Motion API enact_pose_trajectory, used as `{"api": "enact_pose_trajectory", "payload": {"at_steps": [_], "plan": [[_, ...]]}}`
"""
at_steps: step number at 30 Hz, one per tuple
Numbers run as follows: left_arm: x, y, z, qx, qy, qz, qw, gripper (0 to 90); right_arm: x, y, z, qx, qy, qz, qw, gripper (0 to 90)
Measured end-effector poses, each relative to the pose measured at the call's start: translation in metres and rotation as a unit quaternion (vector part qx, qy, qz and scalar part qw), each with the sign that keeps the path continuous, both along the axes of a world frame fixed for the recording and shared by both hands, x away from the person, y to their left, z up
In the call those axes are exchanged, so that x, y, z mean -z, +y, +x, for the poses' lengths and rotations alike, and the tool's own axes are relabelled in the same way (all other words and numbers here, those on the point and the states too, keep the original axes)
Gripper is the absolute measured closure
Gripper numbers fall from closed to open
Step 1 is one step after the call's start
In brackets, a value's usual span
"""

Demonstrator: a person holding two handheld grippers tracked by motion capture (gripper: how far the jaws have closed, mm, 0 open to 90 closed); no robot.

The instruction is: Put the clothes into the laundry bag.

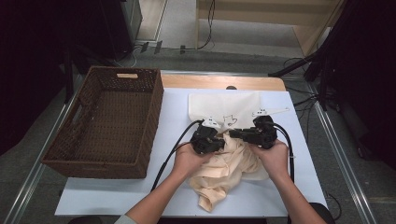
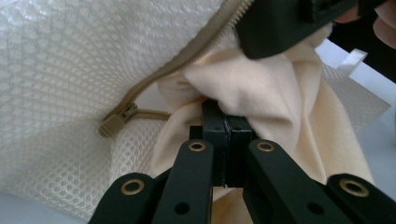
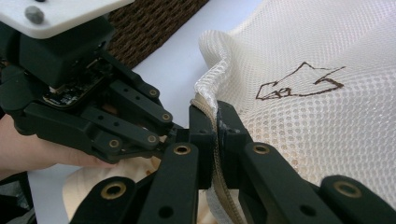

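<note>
A dark brown woven wicker basket (image 1: 105, 123) stands at the left of the white-topped bench (image 1: 261, 196), well apart from the work. To its right, the left gripper (image 1: 223, 138) has its jaws clamped together on a fold of the pale peach cloth garment (image 1: 229, 170), which lies crumpled at the bench's near middle and enters the zippered mouth of the white mesh laundry bag (image 1: 224, 108); the beige zipper pull (image 2: 114, 122) hangs beside that fold. Farther right, the right gripper (image 1: 232, 133) has its jaws clamped on the bag's zippered edge (image 3: 215, 140), just beside the left gripper. A dark outline drawing (image 3: 299, 84) marks the mesh.
</note>
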State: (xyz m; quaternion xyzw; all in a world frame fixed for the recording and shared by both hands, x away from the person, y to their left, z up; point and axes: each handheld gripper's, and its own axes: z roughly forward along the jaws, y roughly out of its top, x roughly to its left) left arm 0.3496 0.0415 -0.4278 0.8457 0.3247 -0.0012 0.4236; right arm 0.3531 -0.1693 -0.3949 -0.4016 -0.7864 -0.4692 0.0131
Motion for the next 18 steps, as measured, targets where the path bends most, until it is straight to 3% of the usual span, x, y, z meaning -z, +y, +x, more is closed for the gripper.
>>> {"api": "enact_pose_trajectory", "payload": {"at_steps": [6,7,13,18], "plan": [[-0.006,-0.009,0.002,-0.004,-0.008,0.014,0.9999,90.0,-0.004,0.001,-0.002,-0.014,-0.005,0.006,0.9999,87.2],[-0.005,-0.009,0.004,-0.006,-0.007,0.007,0.9999,90.0,-0.005,0.002,-0.004,-0.017,-0.007,0.006,0.9998,87.2],[-0.005,0.005,0.013,-0.012,0.021,-0.006,0.9997,90.0,-0.009,-0.002,-0.012,-0.019,-0.021,-0.01,0.9996,87.1],[-0.013,0.016,0.01,-0.002,0.027,0.001,0.9996,90.0,-0.007,-0.007,-0.013,-0.009,-0.021,-0.021,0.9995,87.0]]}}
